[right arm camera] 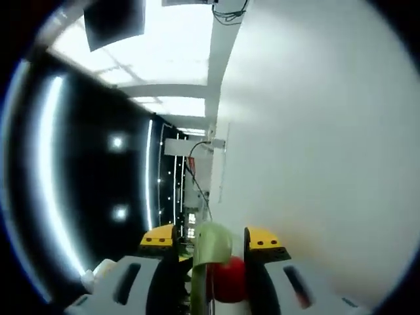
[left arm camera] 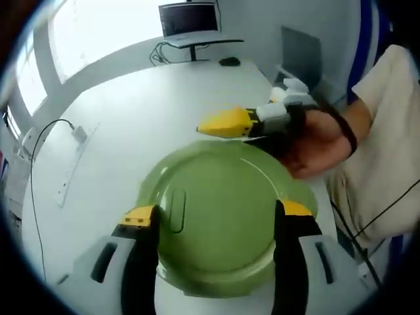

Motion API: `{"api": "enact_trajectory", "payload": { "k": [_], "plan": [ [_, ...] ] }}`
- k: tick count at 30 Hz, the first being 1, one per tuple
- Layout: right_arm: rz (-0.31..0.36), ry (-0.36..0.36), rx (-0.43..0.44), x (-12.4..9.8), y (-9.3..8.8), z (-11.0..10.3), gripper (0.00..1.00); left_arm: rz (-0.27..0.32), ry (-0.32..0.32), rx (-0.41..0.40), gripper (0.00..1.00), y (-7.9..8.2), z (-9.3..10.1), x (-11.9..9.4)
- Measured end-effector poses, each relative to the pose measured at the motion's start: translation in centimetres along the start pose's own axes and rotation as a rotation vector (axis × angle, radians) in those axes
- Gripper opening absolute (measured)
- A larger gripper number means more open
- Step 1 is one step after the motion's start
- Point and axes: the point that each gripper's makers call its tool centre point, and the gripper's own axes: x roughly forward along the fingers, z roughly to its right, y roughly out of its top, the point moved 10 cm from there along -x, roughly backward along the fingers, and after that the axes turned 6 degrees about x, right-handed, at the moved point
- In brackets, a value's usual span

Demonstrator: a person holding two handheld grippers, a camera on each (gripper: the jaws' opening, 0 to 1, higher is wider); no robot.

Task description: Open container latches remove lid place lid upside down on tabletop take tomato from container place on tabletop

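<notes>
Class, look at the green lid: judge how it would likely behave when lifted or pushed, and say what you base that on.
The green lid looks like moulded plastic, so probably stiff and light for its size. Its glossy surface may slip between fingers. Wide and shallow, it would probably slide on the white table rather than tip.

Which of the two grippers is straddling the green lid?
The left gripper: its jaws stand open on either side of the green lid. The right gripper reaches in at the far rim.
</notes>
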Motion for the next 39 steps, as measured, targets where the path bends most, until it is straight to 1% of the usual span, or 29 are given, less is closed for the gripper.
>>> {"api": "enact_trajectory", "payload": {
  "k": [1, 2, 3, 4, 7, 9, 10, 11, 13, 14, 19, 21, 23, 24, 25, 27, 29, 30, 31, 32, 34, 36, 39],
  "plan": [
    [0.013, -0.015, -0.035, 0.0, 0.0, 0.2, 0.30, 0.000, 0.000, -0.001, 0.64, 0.1, 0.3, 0.0],
    [0.004, -0.033, -0.065, 0.0, 0.0, 0.4, 0.30, 0.000, 0.000, -0.001, 0.64, 0.1, 0.3, 0.0],
    [0.001, -0.027, -0.035, 0.1, -0.1, 0.1, 0.30, 0.000, 0.000, -0.002, 0.64, 0.1, 0.3, 0.0],
    [0.001, -0.029, -0.030, 0.1, -0.1, 0.0, 0.30, 0.000, 0.002, -0.003, 0.64, 0.3, 0.8, 0.1],
    [0.010, -0.033, -0.041, 0.0, -0.2, -0.2, 0.28, 0.001, 0.002, -0.005, 0.64, 0.6, 1.3, 0.2],
    [0.024, -0.034, -0.036, 0.0, -0.2, -0.3, 0.23, 0.001, 0.002, -0.004, 0.64, 0.8, 1.8, 0.3],
    [0.036, -0.033, -0.027, 0.0, -0.1, -0.4, 0.19, 0.001, 0.002, -0.004, 0.64, 0.9, 2.0, 0.3],
    [0.032, -0.042, -0.024, 0.0, -0.1, -0.7, 0.18, 0.001, 0.002, -0.004, 0.64, 1.0, 2.2, 0.3],
    [0.033, -0.052, -0.032, 0.0, -0.2, -0.9, 0.18, 0.002, 0.002, -0.003, 0.64, 0.8, 2.0, 0.3],
    [0.035, -0.053, -0.032, 0.0, -0.3, -0.8, 0.18, 0.005, 0.001, -0.005, 0.64, 0.6, 1.6, 0.2],
    [0.044, -0.044, -0.026, -0.1, -0.2, -0.7, 0.16, 0.013, 0.002, -0.006, 0.64, 0.1, 0.7, 0.0],
    [0.035, -0.047, -0.038, -0.1, -0.2, -0.8, 0.16, 0.013, 0.001, -0.006, 0.64, 0.0, -0.1, 0.0],
    [0.016, -0.056, -0.083, -0.1, 0.0, -0.9, 0.15, 0.009, 0.001, -0.005, 0.64, -0.2, -0.5, 0.0],
    [0.009, -0.064, -0.136, -0.1, 0.2, -1.0, 0.15, 0.007, 0.002, -0.006, 0.64, -0.2, -0.5, 0.0],
    [0.004, -0.065, -0.100, 0.0, 0.2, -1.1, 0.15, 0.006, 0.003, -0.007, 0.64, -0.3, -0.6, -0.1],
    [-0.007, -0.069, -0.108, 0.0, 0.3, -1.1, 0.14, 0.008, 0.005, -0.009, 0.64, -0.5, -0.9, -0.1],
    [-0.011, -0.084, -0.144, 0.0, 0.4, -1.2, 0.14, 0.019, 0.008, -0.010, 0.64, -0.6, -0.2, -0.2],
    [-0.019, -0.085, -0.157, 0.1, 0.4, -1.3, 0.14, 0.025, 0.010, -0.012, 0.64, -0.7, -0.1, -0.1],
    [-0.022, -0.079, -0.151, 0.1, 0.5, -1.2, 0.14, 0.028, 0.011, -0.014, 0.64, -0.7, -0.1, -0.1],
    [-0.024, -0.076, -0.181, 0.2, 0.5, -1.3, 0.14, 0.031, 0.013, -0.016, 0.64, -0.7, -0.2, -0.1],
    [-0.040, -0.080, -0.209, 0.4, 0.7, -1.4, 0.14, 0.028, 0.017, -0.018, 0.64, -0.6, -0.2, 0.0],
    [-0.041, -0.080, -0.201, 0.3, 0.8, -1.3, 0.14, 0.025, 0.018, -0.018, 0.64, -0.5, -0.2, 0.0],
    [-0.038, -0.083, -0.222, 0.3, 0.8, -1.4, 0.14, 0.028, 0.014, -0.015, 0.64, -0.6, -0.5, 0.0]
  ]
}}
